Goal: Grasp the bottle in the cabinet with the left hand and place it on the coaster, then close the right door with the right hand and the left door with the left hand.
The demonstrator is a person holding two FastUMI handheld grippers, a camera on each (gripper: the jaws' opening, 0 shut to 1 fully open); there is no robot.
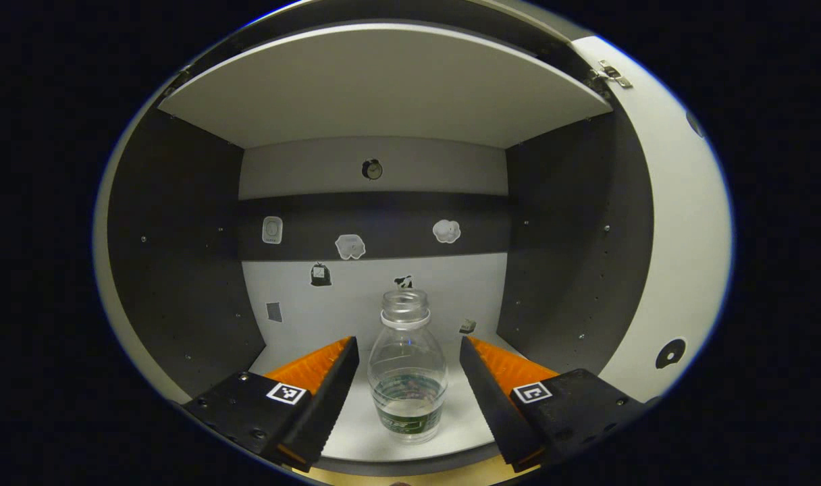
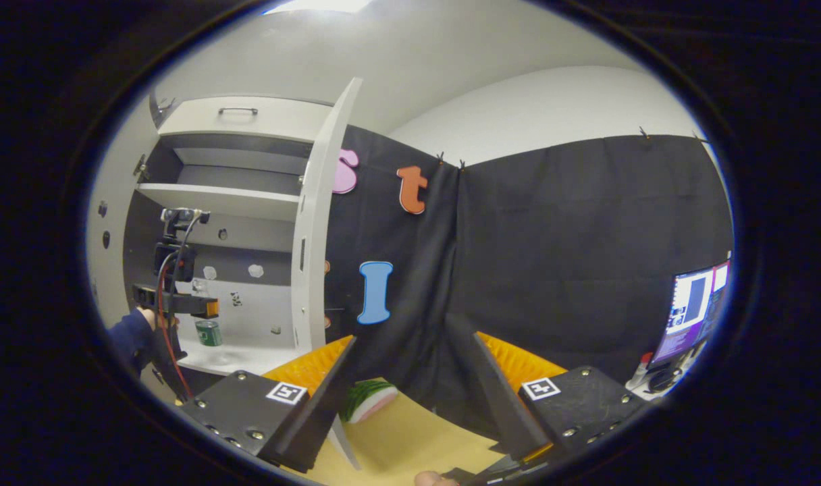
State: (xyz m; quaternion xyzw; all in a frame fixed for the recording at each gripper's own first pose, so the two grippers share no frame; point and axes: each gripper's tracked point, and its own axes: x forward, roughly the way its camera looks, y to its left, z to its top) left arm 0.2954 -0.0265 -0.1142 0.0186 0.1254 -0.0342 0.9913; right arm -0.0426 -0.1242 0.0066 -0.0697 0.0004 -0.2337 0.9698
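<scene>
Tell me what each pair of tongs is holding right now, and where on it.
Nothing is held. The left tongs stand open on either side of the bottle on the cabinet shelf, not touching it. The right tongs are open and empty.

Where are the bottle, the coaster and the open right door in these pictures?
bottle (image 1: 408, 378): left gripper view, on its clear body above the label.
coaster (image 2: 370, 399): right gripper view, on its green striped top.
right door (image 2: 319, 223): right gripper view, on its white inner face.

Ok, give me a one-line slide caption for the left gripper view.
Left tool open, its fingers flanking the uncapped clear plastic bottle standing upright on the cabinet shelf, not yet gripping.
</scene>
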